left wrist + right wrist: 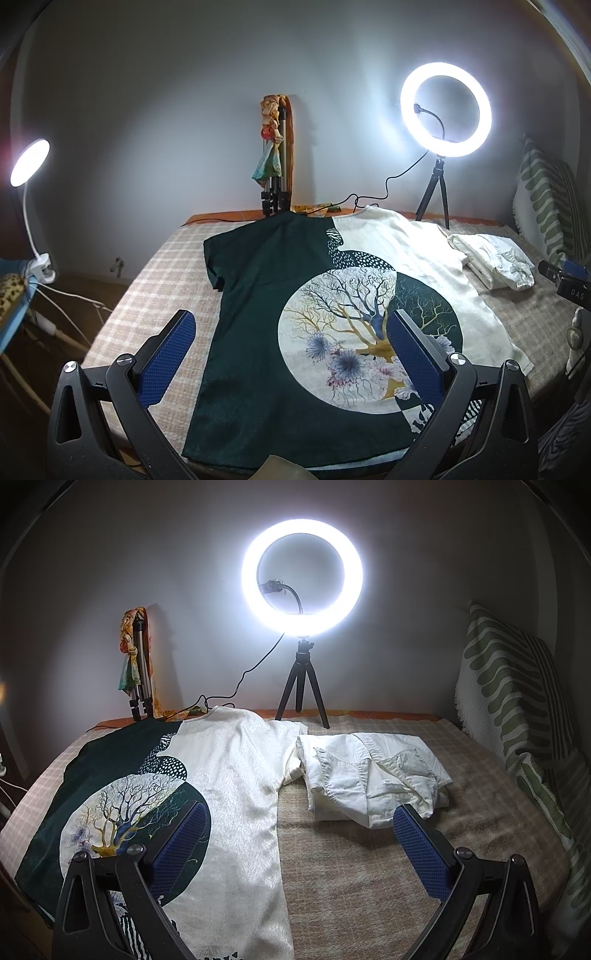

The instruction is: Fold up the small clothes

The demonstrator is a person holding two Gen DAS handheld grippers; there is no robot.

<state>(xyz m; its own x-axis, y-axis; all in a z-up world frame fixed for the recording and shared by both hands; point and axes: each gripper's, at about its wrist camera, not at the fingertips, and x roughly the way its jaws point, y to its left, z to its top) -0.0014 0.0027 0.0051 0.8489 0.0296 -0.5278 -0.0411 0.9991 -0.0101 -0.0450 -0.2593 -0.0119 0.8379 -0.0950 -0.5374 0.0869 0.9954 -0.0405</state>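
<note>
One white garment [373, 775] is seen folded at 2 o'clock on the bed [369, 867]; the tee [295, 314] is laid flat, unfolded, both grippers' jaws held open, empty.

shirt [229, 794] hem beyond frame edge

green-and-cream tree-print shirt [295, 295], checked blanket [369, 867]
</note>
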